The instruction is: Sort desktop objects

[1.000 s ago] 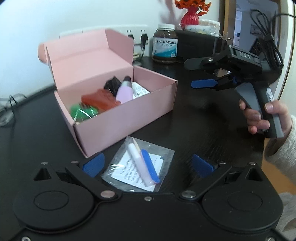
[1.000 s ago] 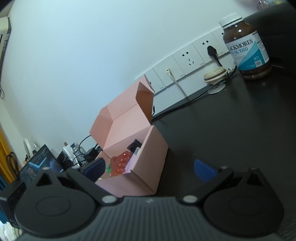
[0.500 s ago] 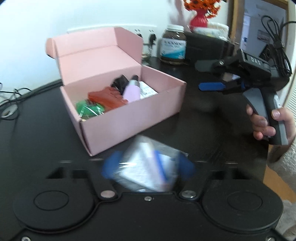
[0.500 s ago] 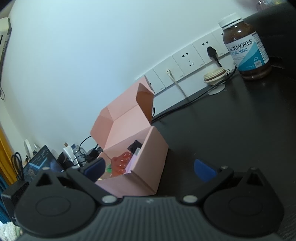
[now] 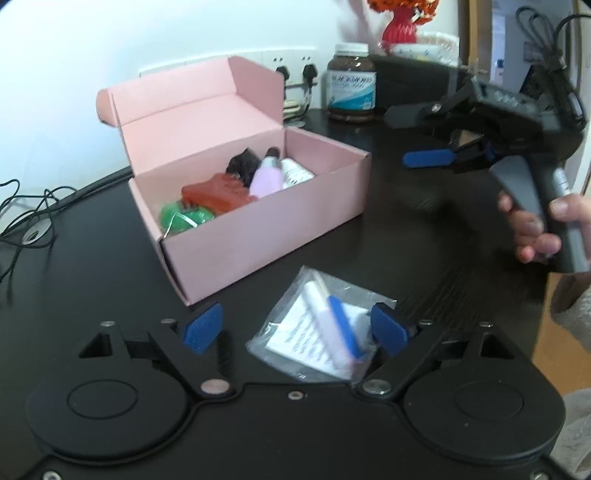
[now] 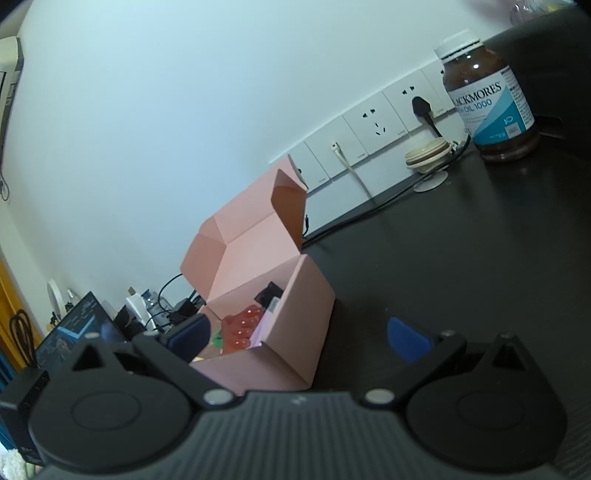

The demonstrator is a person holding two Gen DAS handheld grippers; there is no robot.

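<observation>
Lying: clear bag [image 5: 321,332] between left gripper [image 5: 295,328] pads, beside the right pad.
Jaws: just opened wide, holding nothing.
Box [image 5: 258,229]: just ahead.

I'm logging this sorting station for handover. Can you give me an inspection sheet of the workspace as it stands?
Surface: dark desk, bare patches visible.
Job's things: open pink box holding red, green, lilac and black items; clear bag lying on the desk in front of it.
Clutter: brown supplement bottle; red vase.
Grippers: left gripper open, jaws just reopened, bag between them, near the right pad; right gripper open, empty.
Cables: black wires at desk edge; plugged wall cord.
Surroundings: white wall, sockets.
</observation>
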